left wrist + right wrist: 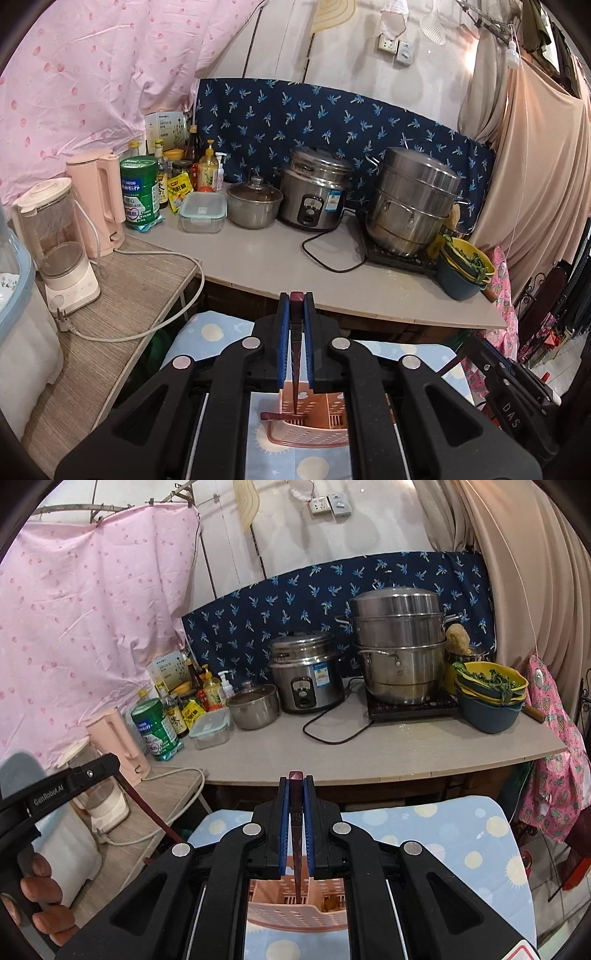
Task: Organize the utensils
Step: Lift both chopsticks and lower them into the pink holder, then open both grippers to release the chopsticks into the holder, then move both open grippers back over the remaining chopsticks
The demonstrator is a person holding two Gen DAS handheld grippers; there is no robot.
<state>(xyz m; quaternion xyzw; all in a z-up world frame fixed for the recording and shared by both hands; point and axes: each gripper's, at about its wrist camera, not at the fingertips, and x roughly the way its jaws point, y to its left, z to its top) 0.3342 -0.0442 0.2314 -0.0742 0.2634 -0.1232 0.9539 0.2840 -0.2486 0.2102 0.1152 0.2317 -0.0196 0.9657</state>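
Left gripper (296, 301) clamped on dark chopstick (296, 354), right gripper (296, 781) likewise on own chopstick (296, 834); both sticks upright, tips over pink holder (314, 421) directly below.

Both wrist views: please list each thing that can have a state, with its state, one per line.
left gripper: shut on a dark red chopstick
right gripper: shut on another dark red chopstick
pink utensil basket: lying under the fingers, on the dotted cloth
small pot: lid on
rice cooker: lid closed
steamer pot: lid on
clear container: lid closed
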